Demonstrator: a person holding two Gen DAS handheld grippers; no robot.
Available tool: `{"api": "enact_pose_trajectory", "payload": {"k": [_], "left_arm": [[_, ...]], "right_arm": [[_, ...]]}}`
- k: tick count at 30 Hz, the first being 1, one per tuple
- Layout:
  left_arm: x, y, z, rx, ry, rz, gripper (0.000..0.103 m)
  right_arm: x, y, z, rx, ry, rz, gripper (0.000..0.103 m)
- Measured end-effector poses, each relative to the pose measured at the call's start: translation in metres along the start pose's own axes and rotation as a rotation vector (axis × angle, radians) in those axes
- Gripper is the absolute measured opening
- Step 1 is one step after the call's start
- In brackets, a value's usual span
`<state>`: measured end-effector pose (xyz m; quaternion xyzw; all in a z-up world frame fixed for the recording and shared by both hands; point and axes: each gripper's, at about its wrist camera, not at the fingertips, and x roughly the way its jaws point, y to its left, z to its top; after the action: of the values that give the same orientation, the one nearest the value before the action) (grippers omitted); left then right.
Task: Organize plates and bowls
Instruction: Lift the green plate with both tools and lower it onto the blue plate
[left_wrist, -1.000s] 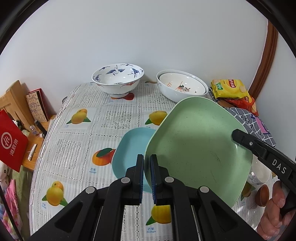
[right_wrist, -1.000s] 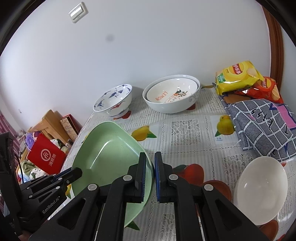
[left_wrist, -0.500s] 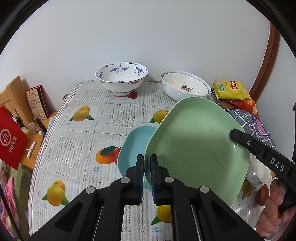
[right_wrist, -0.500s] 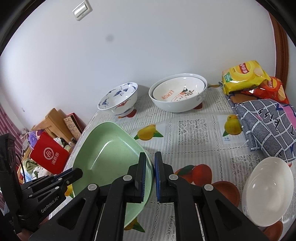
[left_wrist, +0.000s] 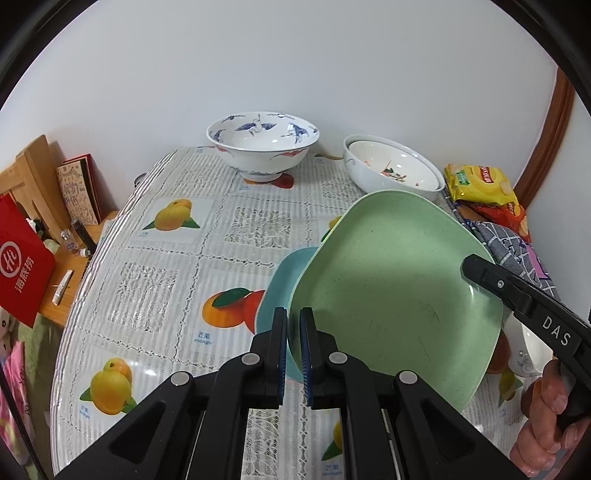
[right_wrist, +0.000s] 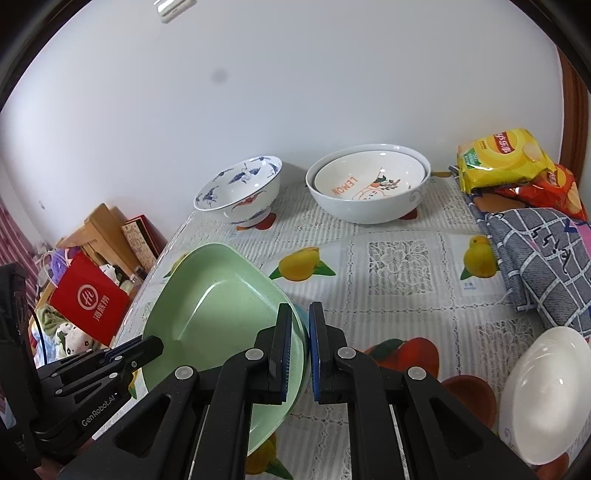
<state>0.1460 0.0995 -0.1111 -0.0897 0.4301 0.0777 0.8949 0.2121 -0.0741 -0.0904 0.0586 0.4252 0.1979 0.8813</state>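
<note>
The left gripper (left_wrist: 293, 345) and the right gripper (right_wrist: 300, 345) each pinch an edge of the green plate (left_wrist: 399, 295) — one on each side. Since a second ago the plate has come lower and farther over the blue plate (left_wrist: 286, 273), just past the fingers. Farther off stand the bird bowl (left_wrist: 263, 149) and stacked white bowls (right_wrist: 369, 188).

Right gripper (right_wrist: 297, 314) pinching rim of green plate (right_wrist: 218, 314) — plate tilted, left gripper (right_wrist: 153, 345) on its far edge. Blue-bird bowl (right_wrist: 240, 194) and nested lemon bowls (right_wrist: 369, 184) by wall — white bowl (right_wrist: 546, 391) lower right.
</note>
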Motion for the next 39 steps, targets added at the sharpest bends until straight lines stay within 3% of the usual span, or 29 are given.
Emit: {"api": "enact_pose_trajectory", "payload": {"k": [9, 39], "left_arm": [[0.017, 0.014, -0.001, -0.016, 0.006, 0.030, 0.007], [0.050, 0.015, -0.006, -0.007, 0.073, 0.015, 0.007]], "right_arm": [[0.022, 0.012, 0.000, -0.042, 0.007, -0.002, 0.010], [0.067, 0.008, -0.006, -0.066, 0.042, -0.082, 0.013]]}}
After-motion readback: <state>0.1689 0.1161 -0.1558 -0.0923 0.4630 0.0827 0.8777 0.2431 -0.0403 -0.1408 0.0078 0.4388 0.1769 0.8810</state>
